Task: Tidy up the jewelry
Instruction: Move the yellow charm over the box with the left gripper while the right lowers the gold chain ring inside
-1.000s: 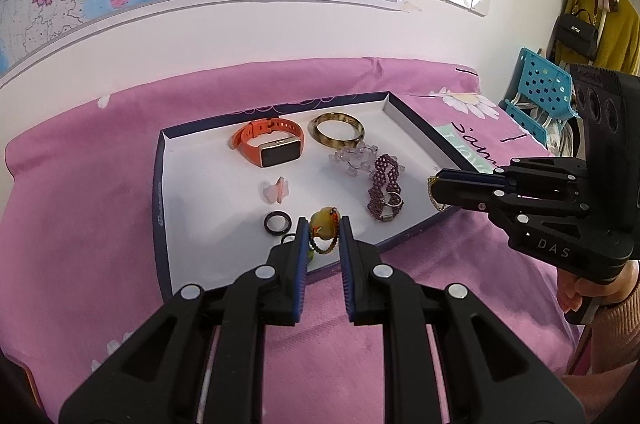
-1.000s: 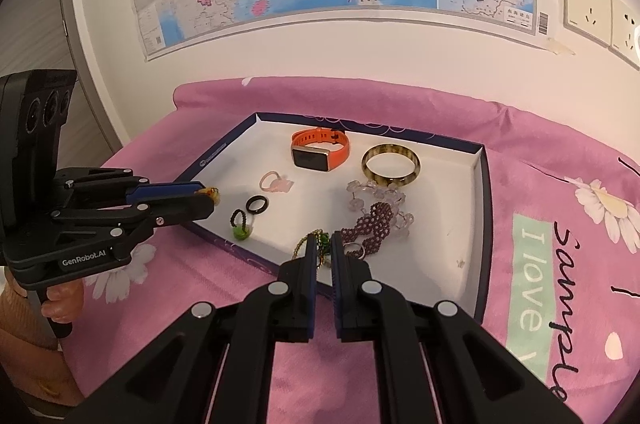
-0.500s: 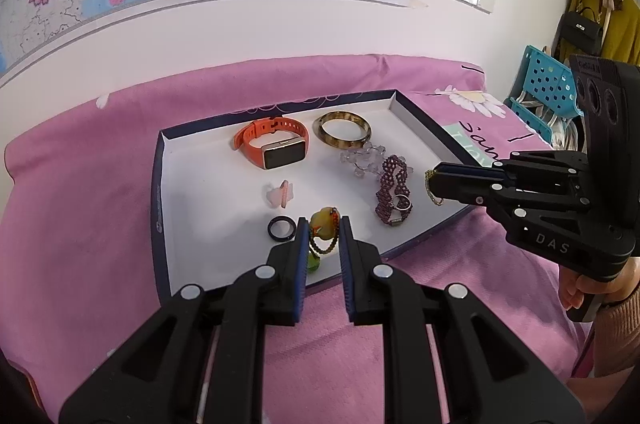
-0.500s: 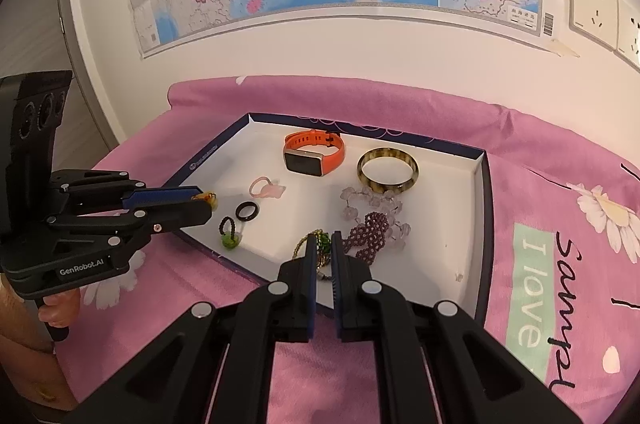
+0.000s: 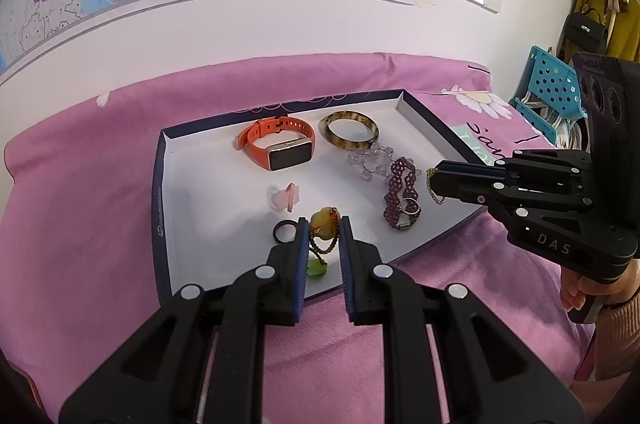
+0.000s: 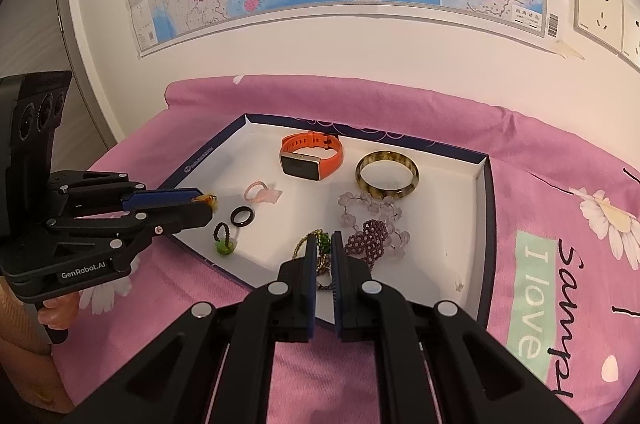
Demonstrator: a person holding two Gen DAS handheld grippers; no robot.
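Now, left gripper [image 5: 323,222]: fingers nearly pressed together, pinching a yellow pendant [image 5: 326,225] at the very tips; its dark bead cord and green bead [image 5: 316,270] hang below, over the near edge of the tray [image 5: 200,184].
Right gripper [image 6: 323,238]: fingers pressed close on a thin gold chain [image 5: 431,186] with green beads; a short loop dangles from the tips by the tray's right rim.
Tray contents: orange watch band [image 5: 280,144] and mottled bangle [image 5: 349,130] at the back, clear bead bracelet [image 5: 368,160] touching the purple bead bracelet [image 5: 400,192], pink ring [image 5: 286,198] and black ring [image 5: 285,231] near the front.
Step in hand: probably setting both held pieces down in the tray, each in its own spot.
Free ground: the left half of the white floor looks bare; the front right corner too.
Pendant advice: lower until the green bead and cord rest on the floor, then spread the fingers; keep clear of the black ring just beside the tips.
Chain advice: carry it away from the purple bracelet so links and beads do not tangle; let the loop settle before letting go.
Risk: a drop from height may send either piece over the low rim onto the pink cloth [image 5: 80,204].
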